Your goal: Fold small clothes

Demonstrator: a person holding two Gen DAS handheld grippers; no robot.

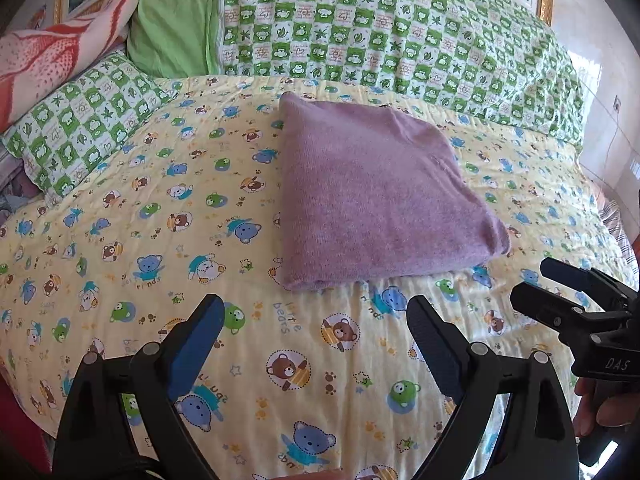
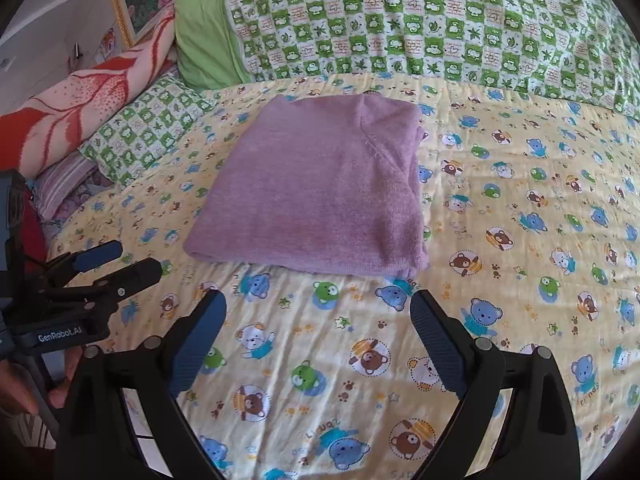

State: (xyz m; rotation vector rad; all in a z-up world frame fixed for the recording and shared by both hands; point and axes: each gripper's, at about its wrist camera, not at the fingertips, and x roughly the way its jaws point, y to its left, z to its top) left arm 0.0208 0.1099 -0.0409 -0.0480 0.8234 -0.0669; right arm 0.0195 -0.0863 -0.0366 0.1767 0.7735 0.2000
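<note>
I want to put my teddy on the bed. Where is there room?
The bear sheet is bare to the right of the purple garment, and also in front of it, near the open left gripper and right gripper. The back and left are crowded: green checked quilt, checked pillow, red-patterned blanket.

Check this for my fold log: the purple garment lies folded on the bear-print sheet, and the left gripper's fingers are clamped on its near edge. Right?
Not quite. The purple garment lies folded on the bear-print sheet, but the left gripper is open, short of its near edge, holding nothing, as the left wrist view shows.
</note>
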